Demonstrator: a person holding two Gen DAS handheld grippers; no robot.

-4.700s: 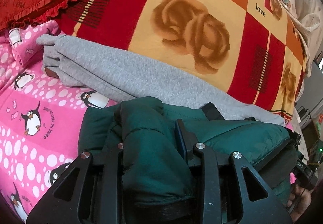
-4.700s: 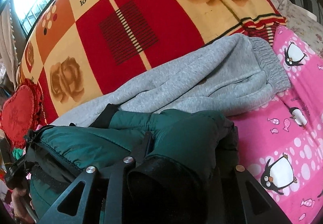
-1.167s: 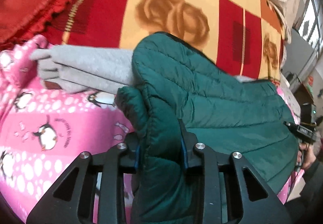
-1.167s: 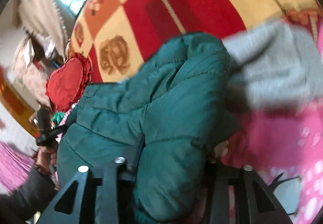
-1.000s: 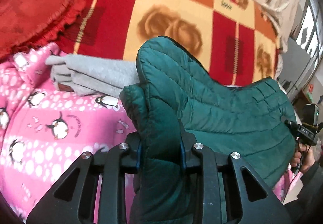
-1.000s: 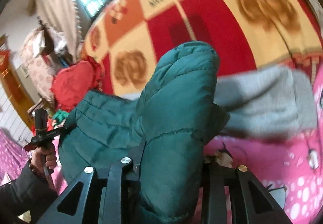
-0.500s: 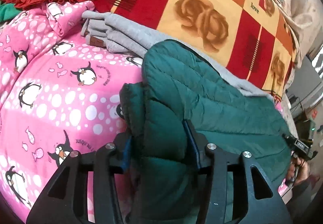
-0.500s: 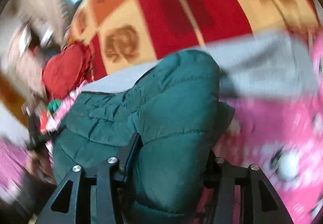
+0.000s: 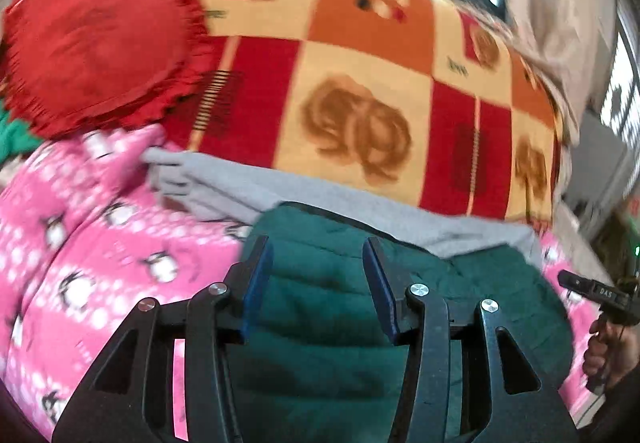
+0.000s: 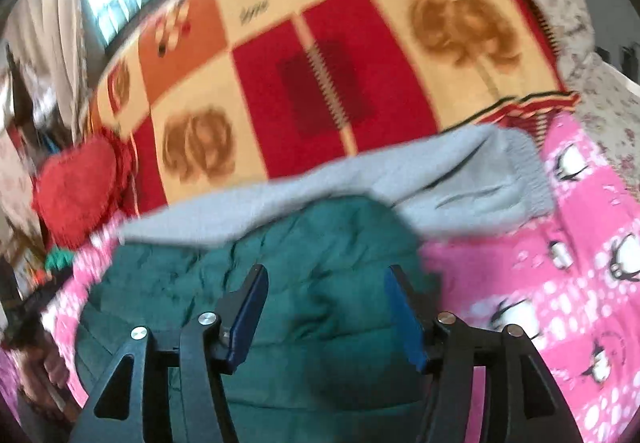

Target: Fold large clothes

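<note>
Green padded jacket [image 9: 340, 307], puffy, soft and likely slippery, lying folded near the pink bedspread's [image 9: 80, 243] front edge, overlapping grey trousers [image 10: 460, 179]. Best pinched through a quilted hem. Left gripper [image 9: 316, 279] and right gripper [image 10: 326, 307] spread, apparently empty despite blur.

Jacket [image 9: 332, 307] lay on penguin sheet [image 9: 100, 243]; sweatpants [image 10: 440, 179] behind jacket; checked blanket [image 9: 360, 83] behind sweatpants; heart cushion [image 9: 92, 51] left.

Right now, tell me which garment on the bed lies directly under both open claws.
The green puffer jacket, in front of the grey sweatpants, which lie farther back against the checked blanket.
</note>
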